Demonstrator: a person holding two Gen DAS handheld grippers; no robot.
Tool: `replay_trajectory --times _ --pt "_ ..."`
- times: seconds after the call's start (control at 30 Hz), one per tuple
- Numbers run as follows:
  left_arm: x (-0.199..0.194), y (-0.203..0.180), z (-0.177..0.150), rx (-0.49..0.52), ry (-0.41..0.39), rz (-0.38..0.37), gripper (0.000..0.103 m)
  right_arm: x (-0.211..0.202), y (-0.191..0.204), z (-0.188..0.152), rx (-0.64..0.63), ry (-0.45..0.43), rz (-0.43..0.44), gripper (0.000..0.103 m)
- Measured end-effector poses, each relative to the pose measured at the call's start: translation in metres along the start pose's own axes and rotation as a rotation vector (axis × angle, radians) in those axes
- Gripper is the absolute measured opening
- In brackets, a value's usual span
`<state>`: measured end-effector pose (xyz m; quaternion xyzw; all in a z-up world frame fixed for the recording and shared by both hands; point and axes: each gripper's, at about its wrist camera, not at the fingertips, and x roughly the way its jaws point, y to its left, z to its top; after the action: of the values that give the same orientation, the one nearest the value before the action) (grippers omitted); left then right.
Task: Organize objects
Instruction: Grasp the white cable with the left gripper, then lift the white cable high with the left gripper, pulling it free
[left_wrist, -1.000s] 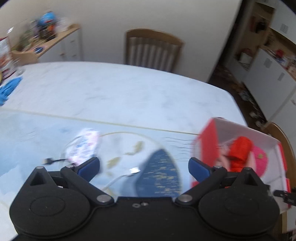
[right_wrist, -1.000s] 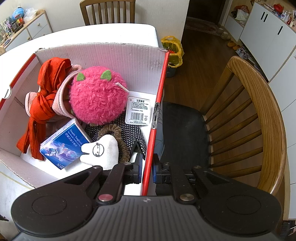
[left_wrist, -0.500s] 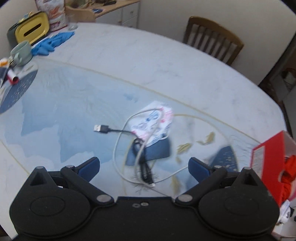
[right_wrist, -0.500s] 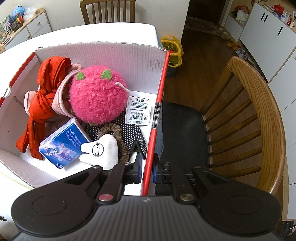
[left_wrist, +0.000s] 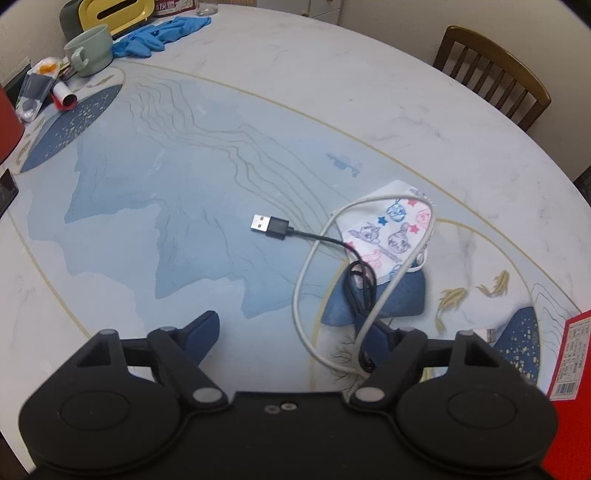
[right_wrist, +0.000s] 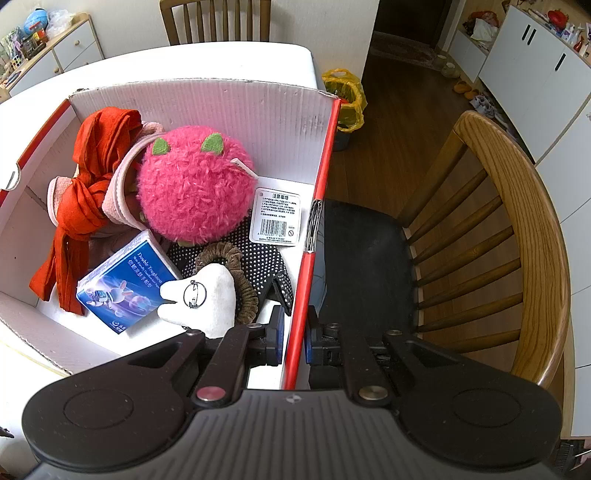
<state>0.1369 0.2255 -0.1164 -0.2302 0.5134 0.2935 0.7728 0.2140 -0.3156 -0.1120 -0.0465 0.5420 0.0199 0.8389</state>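
Note:
In the left wrist view a black USB cable (left_wrist: 291, 230), a white cable (left_wrist: 306, 273) and a cartoon-print face mask (left_wrist: 391, 232) lie on the round table (left_wrist: 184, 166). My left gripper (left_wrist: 291, 332) is open and empty just in front of the cables; its right finger is over the cable ends. In the right wrist view my right gripper (right_wrist: 293, 341) is shut on the red right wall (right_wrist: 317, 206) of the cardboard box. The box holds a pink plush ball (right_wrist: 192, 184), a red scarf (right_wrist: 92, 184), a blue tissue pack (right_wrist: 125, 284), a white tooth-shaped plush (right_wrist: 203, 299) and a dotted black glove (right_wrist: 258, 258).
At the table's far left are a green mug (left_wrist: 90, 51), blue gloves (left_wrist: 159, 33) and a yellow box (left_wrist: 110, 11). The red box corner (left_wrist: 569, 369) is at right. Wooden chairs stand behind the table (left_wrist: 495, 74) and right of the box (right_wrist: 517, 240).
My left gripper has swung left and down from the box towards the cables and mask, which now lie closer. My right gripper has kept its hold on the box wall.

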Motion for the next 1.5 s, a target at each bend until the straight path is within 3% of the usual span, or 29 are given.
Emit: replay_trajectory --times 0.3,0.4,0.47,0.77,1.17,1.5 --pt "0.01 -0.015 -0.012 0.1 0.015 0.023 0.052 0.0 0.0 -0.001 0.001 0.004 -0.002 0.01" --pt "0.006 -0.02 -0.014 0.119 0.006 0.006 0.031 0.0 0.001 -0.001 0.0 0.004 -0.002 0.01" --pt "0.005 -0.022 -0.014 0.138 0.004 -0.008 0.009 0.0 0.001 0.0 0.001 0.004 -0.002 0.01" --pt "-0.014 -0.018 -0.014 0.128 -0.04 -0.076 0.001 0.001 0.001 0.0 0.005 0.006 0.001 0.01" --pt "-0.104 -0.042 -0.001 0.208 -0.223 -0.258 0.0 0.006 0.003 0.004 0.02 0.006 -0.004 0.01" --pt "-0.167 -0.073 0.001 0.31 -0.381 -0.361 0.0 0.006 0.002 0.004 0.024 0.006 -0.001 0.01"
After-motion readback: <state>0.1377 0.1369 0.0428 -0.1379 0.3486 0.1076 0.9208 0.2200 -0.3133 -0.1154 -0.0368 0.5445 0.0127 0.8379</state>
